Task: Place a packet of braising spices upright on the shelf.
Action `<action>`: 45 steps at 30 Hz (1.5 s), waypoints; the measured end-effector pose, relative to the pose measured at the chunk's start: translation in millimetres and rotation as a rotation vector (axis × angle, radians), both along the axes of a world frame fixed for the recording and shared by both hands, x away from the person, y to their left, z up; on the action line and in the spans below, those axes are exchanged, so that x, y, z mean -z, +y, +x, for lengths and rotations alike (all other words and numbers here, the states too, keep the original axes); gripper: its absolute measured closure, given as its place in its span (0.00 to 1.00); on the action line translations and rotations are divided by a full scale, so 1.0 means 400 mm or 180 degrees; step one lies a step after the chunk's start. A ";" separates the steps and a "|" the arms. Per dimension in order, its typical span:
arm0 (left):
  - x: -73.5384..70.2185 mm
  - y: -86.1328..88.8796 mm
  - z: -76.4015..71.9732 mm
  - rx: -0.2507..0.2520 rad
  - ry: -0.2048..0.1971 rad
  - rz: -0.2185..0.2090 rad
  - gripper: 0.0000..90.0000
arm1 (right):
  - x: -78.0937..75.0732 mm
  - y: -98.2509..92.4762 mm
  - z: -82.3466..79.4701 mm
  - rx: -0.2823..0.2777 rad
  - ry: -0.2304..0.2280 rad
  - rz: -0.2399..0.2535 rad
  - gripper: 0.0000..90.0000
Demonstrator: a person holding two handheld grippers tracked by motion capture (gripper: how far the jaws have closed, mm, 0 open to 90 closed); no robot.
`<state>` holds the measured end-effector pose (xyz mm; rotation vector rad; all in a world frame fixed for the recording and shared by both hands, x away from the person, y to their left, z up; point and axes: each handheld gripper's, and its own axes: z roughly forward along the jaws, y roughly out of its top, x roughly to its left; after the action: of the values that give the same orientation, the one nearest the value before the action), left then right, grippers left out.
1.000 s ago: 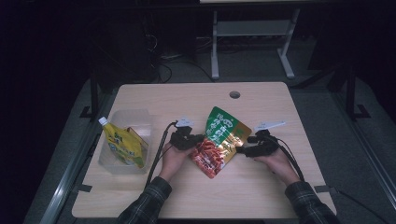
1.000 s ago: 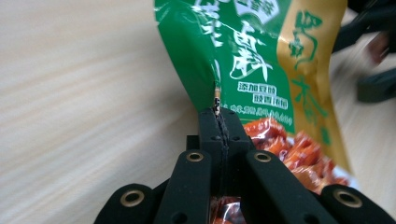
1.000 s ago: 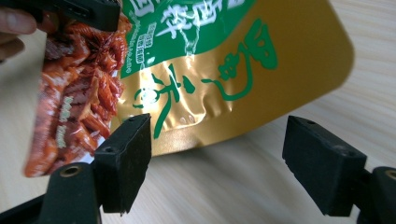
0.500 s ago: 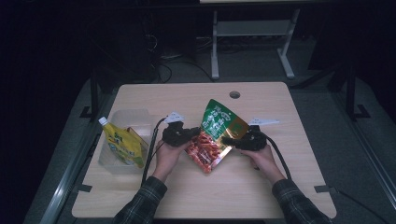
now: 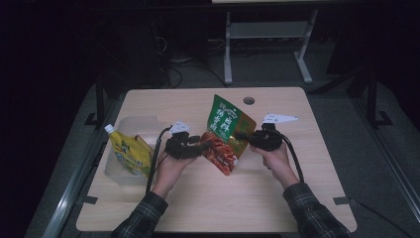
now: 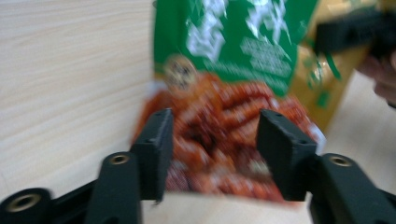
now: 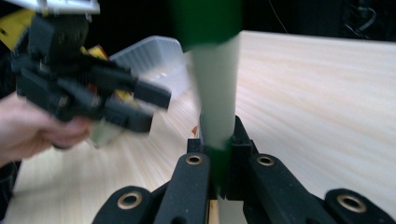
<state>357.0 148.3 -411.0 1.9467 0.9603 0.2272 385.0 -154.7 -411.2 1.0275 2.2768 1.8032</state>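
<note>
A snack pouch (image 5: 225,124), green at the top and red below, hangs tilted above the middle of the wooden table (image 5: 223,198). My right gripper (image 5: 240,135) is shut on its right edge. In the right gripper view the jaws (image 7: 218,140) have just closed and pinch the thin edge of the pouch (image 7: 215,93). My left gripper (image 5: 200,146) is at the pouch's left side. Its jaws (image 6: 217,140) have just been opening and stand apart, with the red lower part of the pouch (image 6: 224,56) between and beyond them, not pressed. The left gripper (image 7: 144,105) also shows in the right gripper view.
A clear plastic tub (image 5: 130,124) stands at the table's left edge with a yellow pouch (image 5: 130,153) leaning in it. A round cable hole (image 5: 248,100) sits near the far edge. A metal stand (image 5: 267,34) is on the floor beyond the table.
The pouch has come up off the table and now hangs tilted. Both hands have risen and moved inward. The left jaws have opened off the pouch, and the right jaws have shut on its edge.
</note>
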 end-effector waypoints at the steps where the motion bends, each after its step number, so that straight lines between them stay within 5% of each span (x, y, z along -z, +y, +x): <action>1: 0.000 0.000 -0.011 0.0048 0.0023 0.0036 0.42 | -0.013 0.009 0.002 -0.0015 -0.0021 -0.0023 1.00; 6: 0.010 0.020 -0.072 0.0342 0.0014 0.0323 0.37 | -0.075 0.070 0.011 -0.0084 -0.0145 -0.0227 1.00; 13: 0.035 0.047 -0.161 0.0594 0.0060 0.0466 0.27 | -0.149 0.157 0.038 -0.0136 -0.0279 -0.0276 1.00; 20: 0.062 0.062 -0.208 0.0750 0.0060 0.0653 0.20 | -0.211 0.278 0.067 -0.0197 -0.0419 -0.0337 1.00; 31: 0.075 0.052 -0.216 0.0800 0.0050 0.0707 0.18 | -0.259 0.448 0.105 -0.0293 -0.0489 -0.0292 1.00; 45: 0.084 0.042 -0.213 0.0913 0.0083 0.0778 0.18 | -0.234 0.628 0.148 -0.0332 -0.0480 -0.0317 1.00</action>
<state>271.6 165.2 -444.8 2.2893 0.6824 0.1596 444.0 96.5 -317.6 0.7440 2.3408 1.7185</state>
